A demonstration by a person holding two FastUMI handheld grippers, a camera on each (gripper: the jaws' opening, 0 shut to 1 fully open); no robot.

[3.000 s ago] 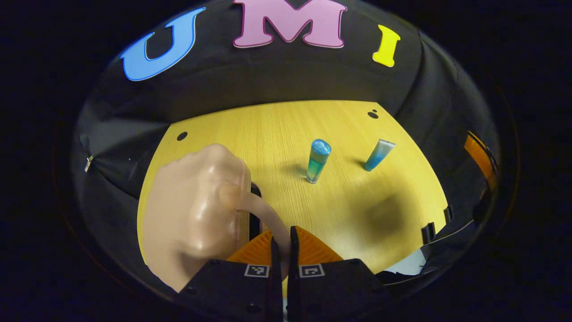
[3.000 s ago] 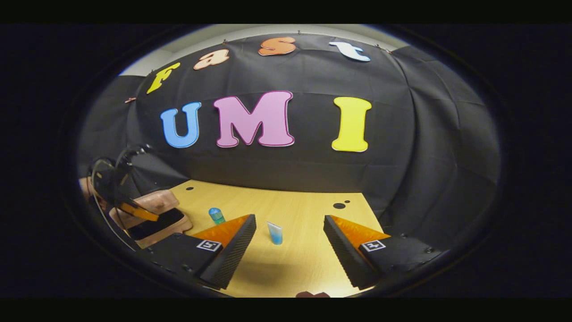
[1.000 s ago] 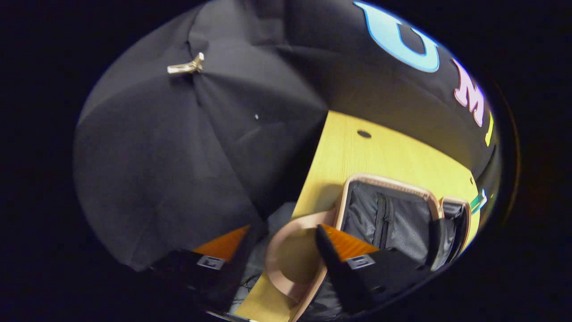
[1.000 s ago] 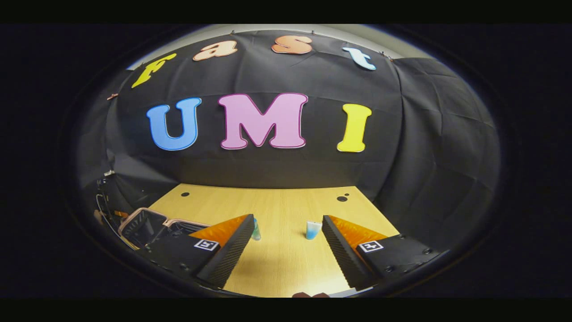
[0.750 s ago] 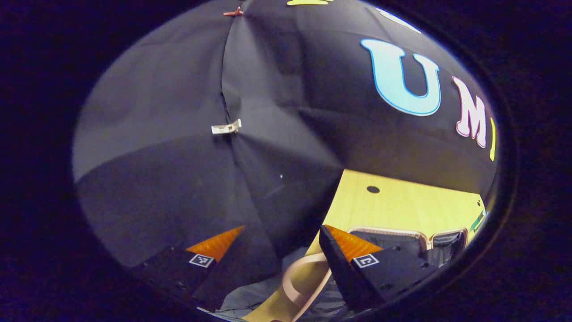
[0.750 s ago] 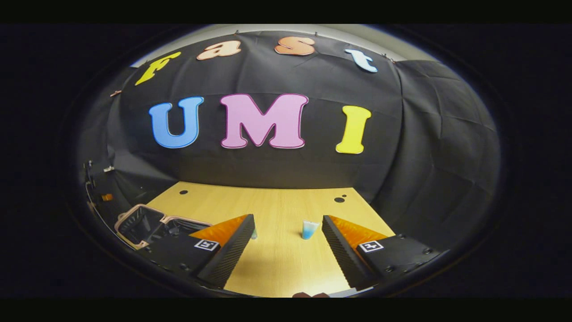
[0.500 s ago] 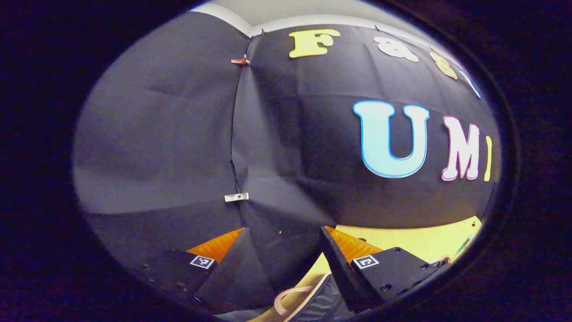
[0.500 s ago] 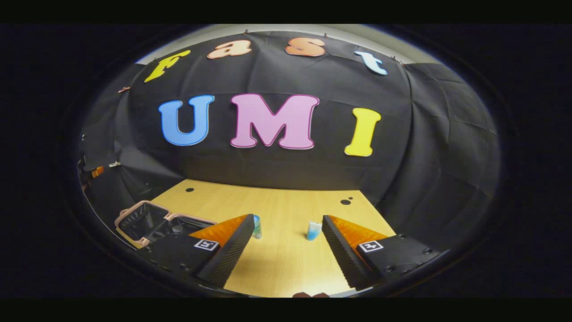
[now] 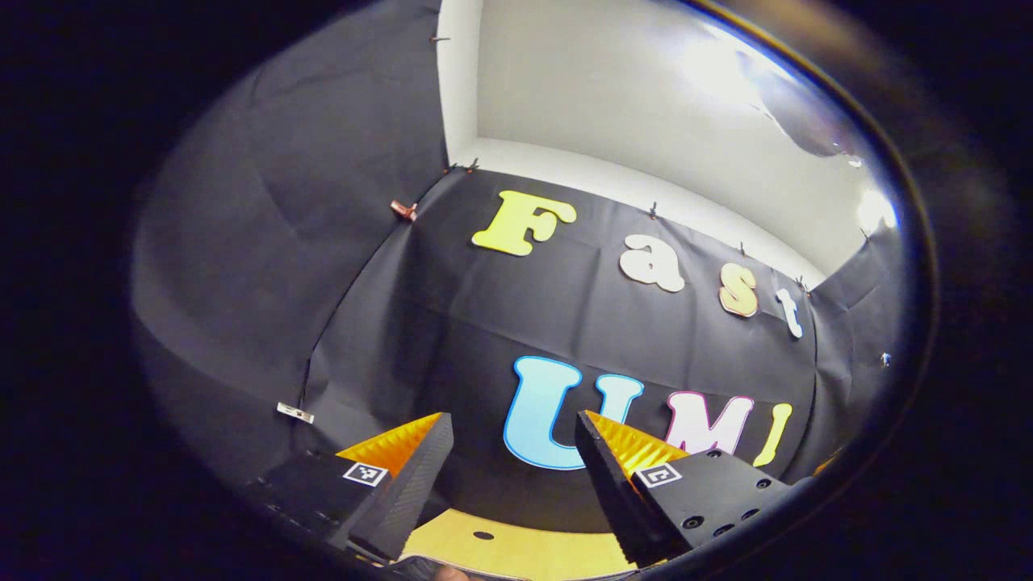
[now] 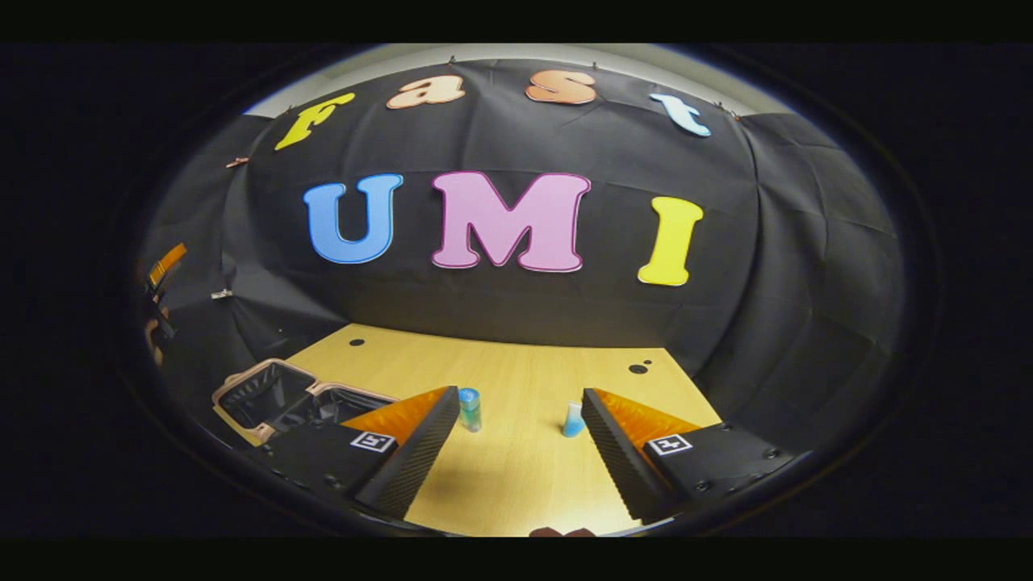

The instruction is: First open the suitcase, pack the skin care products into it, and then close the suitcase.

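Two products are left to pack, and everything here is placed against the pale wooden tabletop [image 10: 516, 476]. Largest on it is the open pink-rimmed suitcase with black lining [image 10: 278, 397], lying flat at the tabletop's left edge in the right gripper view, both halves exposed and apparently empty. Next, the right gripper [image 10: 520, 452] hovers low over the tabletop's near edge, jaws spread wide and holding nothing. The left gripper [image 9: 512, 476] is likewise spread and empty, tilted up toward the booth wall with just a strip of tabletop below it (so it looks poorly placed for a pick). Smaller, the upright blue-capped teal bottle [image 10: 470, 408] and the upright blue-and-white tube [image 10: 573, 420] stand mid-table, straight ahead of the right gripper. Both have vertical long axes, so the right gripper, being nearer, probably goes forward for a sideways pinch.
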